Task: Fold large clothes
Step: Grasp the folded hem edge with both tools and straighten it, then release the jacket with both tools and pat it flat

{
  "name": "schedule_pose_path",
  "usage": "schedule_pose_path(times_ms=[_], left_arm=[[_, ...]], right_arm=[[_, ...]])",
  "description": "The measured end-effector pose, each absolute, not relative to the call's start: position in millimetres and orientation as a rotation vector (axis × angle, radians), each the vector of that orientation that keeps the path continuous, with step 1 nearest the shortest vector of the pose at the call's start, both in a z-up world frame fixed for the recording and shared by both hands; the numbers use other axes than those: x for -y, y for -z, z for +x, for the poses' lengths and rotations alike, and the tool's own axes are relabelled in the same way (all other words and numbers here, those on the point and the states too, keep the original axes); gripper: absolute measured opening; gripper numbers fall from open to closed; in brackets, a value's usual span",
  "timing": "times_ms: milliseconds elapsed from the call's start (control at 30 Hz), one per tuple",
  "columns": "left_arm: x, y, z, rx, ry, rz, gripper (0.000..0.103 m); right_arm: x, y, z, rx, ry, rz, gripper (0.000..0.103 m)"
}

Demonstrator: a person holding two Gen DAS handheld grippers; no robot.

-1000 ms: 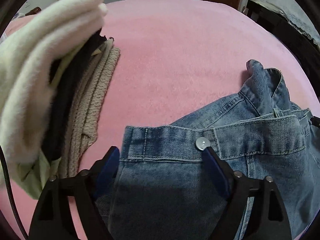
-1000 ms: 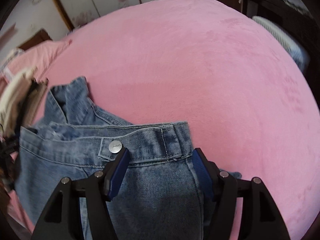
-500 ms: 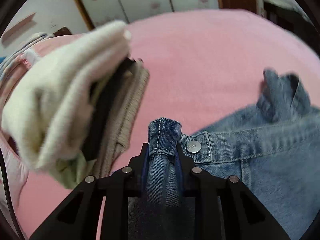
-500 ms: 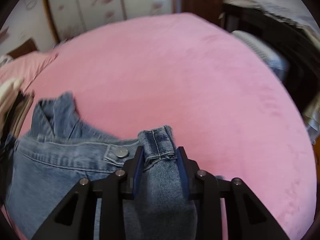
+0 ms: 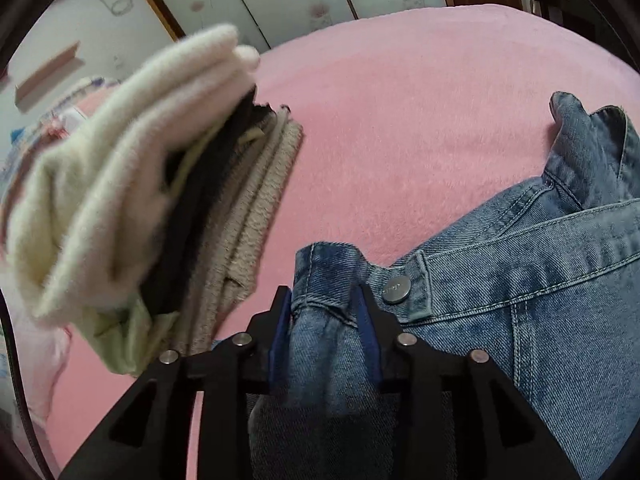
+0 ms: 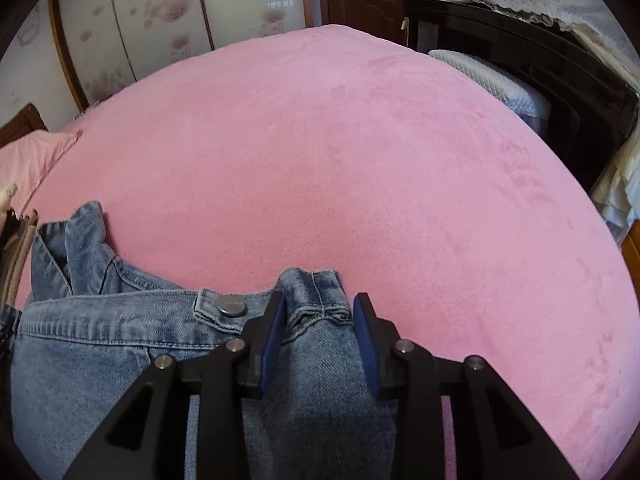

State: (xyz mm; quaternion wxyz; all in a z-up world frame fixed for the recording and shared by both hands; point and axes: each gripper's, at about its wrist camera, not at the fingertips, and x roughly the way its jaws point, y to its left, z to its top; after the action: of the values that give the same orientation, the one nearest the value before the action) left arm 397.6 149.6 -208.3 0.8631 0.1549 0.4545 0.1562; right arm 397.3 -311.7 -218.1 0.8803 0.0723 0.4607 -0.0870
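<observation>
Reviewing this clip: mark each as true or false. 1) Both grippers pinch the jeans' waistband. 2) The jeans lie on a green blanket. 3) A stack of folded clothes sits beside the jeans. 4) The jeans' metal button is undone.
1) True: the left gripper and the right gripper each clamp a bunched bit of the jeans waistband.
2) False: the blanket is pink.
3) True: the stack of folded clothes lies nearby.
4) False: the button is fastened.

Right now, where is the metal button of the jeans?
The metal button sits on the jeans waistband, just right of the left gripper in the left wrist view; in the right wrist view it lies just left of the right gripper.
</observation>
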Motion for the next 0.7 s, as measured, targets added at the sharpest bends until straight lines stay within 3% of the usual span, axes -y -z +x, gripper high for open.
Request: schedule_pose_path(times_ms=[33,67,133,367,700], left_arm=[[-147.5,203.1,395.9,-0.958,-0.324,0.340,0.046],[-144.8,197.3,392.4,-0.965,-0.304,0.339,0.064],[-142.4,174.4,378.3,-0.942,-0.246,0.303,0.074],[-138.9,97.3,283.0,-0.827,-0.137,0.185,0.081],[-166.2,136.7,175.5,-0.786,-0.246,0.135,0.081]], right_arm=[[314.1,209.5,395.5,-0.980,0.171,0.188,0.037],[316.8,199.6,392.1,-0.991,0.151,0.226,0.037],[320.9,176.6,381.0,-0.963,0.103,0.284,0.037],[298.5,97.4,279.0,-0.776,0.013,0.187,0.050],[304.9,153.7,200.1,-0.841,0.094,0.071,0.050]])
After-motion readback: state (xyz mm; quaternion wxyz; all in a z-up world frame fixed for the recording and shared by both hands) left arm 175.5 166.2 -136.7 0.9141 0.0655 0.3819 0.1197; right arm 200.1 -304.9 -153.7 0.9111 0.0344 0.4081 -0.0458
